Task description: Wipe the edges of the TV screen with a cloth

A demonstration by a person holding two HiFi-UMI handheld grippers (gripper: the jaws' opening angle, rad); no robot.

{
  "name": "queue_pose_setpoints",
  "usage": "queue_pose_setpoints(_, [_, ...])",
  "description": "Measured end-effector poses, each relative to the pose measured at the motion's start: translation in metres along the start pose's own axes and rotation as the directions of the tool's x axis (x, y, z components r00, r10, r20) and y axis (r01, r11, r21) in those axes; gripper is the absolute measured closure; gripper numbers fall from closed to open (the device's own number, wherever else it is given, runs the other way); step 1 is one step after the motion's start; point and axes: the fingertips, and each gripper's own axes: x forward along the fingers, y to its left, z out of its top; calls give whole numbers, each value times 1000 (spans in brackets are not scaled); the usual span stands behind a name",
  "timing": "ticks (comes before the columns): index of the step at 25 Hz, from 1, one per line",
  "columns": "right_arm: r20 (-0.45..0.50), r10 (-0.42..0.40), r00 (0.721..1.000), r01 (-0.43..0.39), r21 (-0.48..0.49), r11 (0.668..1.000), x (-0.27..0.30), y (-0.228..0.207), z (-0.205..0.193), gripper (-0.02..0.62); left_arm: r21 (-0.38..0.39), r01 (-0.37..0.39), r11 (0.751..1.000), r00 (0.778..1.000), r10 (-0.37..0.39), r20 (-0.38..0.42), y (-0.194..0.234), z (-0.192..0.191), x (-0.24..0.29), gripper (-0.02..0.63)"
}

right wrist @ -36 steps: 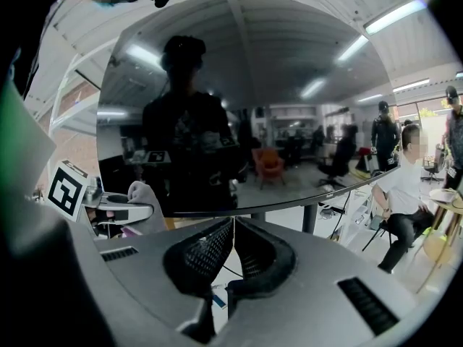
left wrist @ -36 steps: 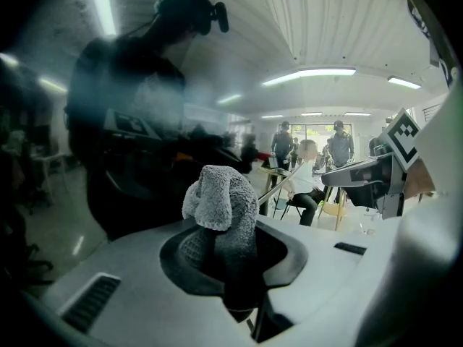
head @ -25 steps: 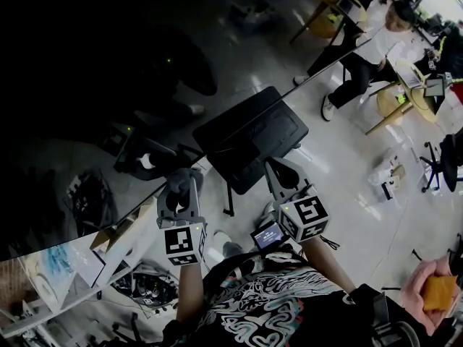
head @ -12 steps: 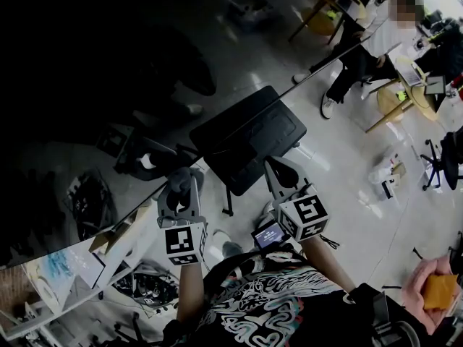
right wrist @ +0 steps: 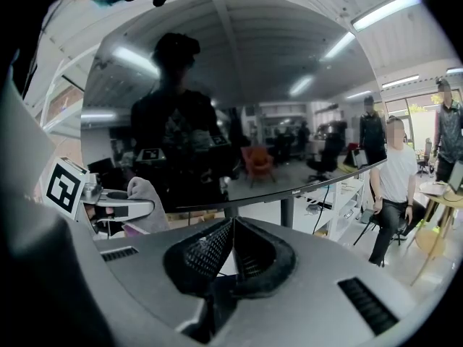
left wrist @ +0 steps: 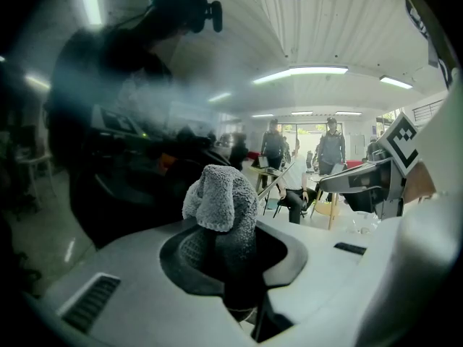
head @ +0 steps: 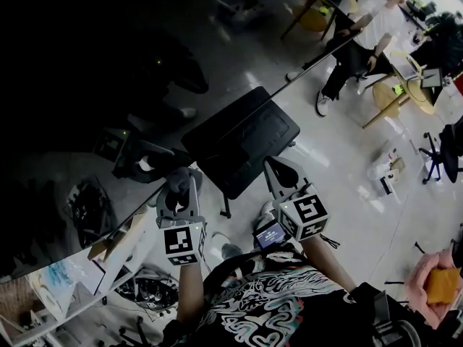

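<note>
Left gripper (head: 179, 186) is clamping a fluffy grey cloth (left wrist: 221, 197), perhaps against the glossy black TV screen (head: 87, 85); right gripper (head: 278, 172) is hovering closed nearby.

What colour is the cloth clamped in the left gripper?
Grey, with a nubby pile. The cloth shows best in the left gripper view.

On the glossy pale floor (head: 347, 201), 1 seated person (head: 372, 27) in a white shirt is near its far right corner beside a yellow stool (head: 387, 98), a white bundle (head: 382, 173) lies toward its right edge, and 2 standing people (left wrist: 273, 144) are far off.
</note>
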Motion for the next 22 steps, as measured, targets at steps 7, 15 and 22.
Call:
queue_pose_setpoints(7, [-6, -21, 1000, 21, 6, 1000, -2, -21, -4, 566, 0, 11, 1000, 1000, -11, -3, -9, 4, 13, 535])
queue_pose_setpoints(15, [5, -23, 1000, 23, 9, 1000, 3, -25, -1, 566, 8, 30, 1000, 1000, -30, 5, -15, 7, 24, 535])
queue_pose_setpoints(22, [6, -51, 999, 51, 21, 999, -2, -50, -1, 566, 14, 48, 999, 999, -49, 10, -30, 15, 38, 535])
